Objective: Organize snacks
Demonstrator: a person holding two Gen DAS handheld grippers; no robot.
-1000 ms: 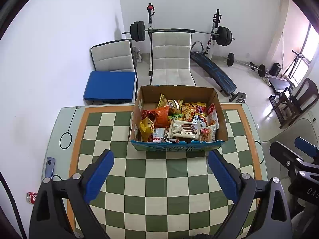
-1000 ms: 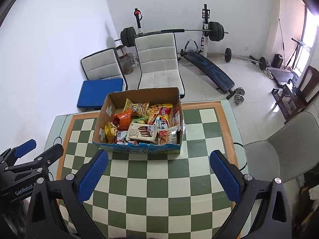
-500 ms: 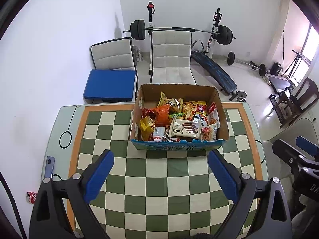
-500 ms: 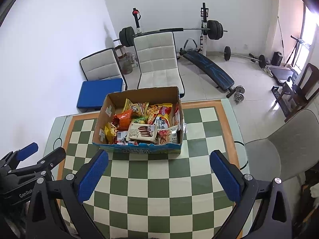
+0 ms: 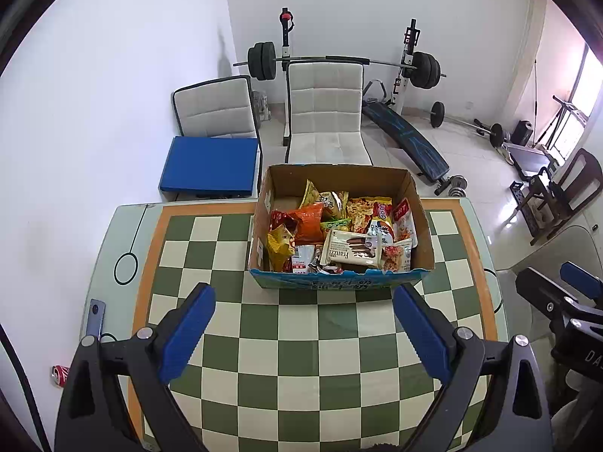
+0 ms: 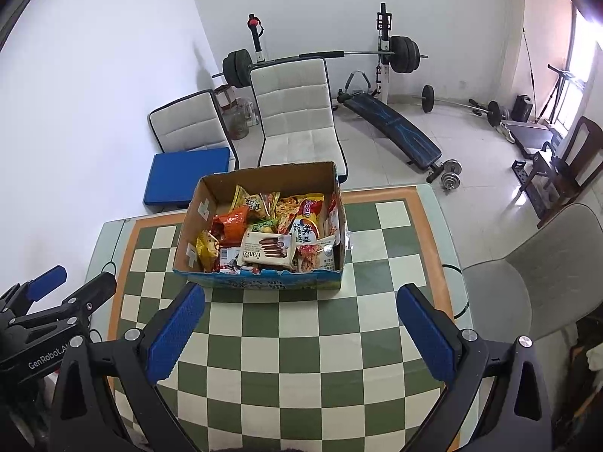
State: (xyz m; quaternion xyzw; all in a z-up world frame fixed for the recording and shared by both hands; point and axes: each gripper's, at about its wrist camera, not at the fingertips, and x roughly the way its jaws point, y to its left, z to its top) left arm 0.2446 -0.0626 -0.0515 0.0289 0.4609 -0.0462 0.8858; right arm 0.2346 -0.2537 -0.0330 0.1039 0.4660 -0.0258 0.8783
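Observation:
An open cardboard box stands on the far half of the green-and-cream checkered table. It is full of snack packets: a white Franzzi biscuit pack, an orange bag, a yellow bag. My left gripper hovers open above the near table, nothing between its blue pads. My right gripper is likewise open and empty. Each gripper shows at the edge of the other's view: the right gripper, the left gripper.
Behind the table stand two white padded chairs, one with a blue cushion. A barbell rack and a sit-up bench are at the back. A grey chair sits right of the table. A red can lies on the floor.
Both grippers have drifted slightly; the box sits a little lower in the left view and a little higher in the right view. Jaws stay open.

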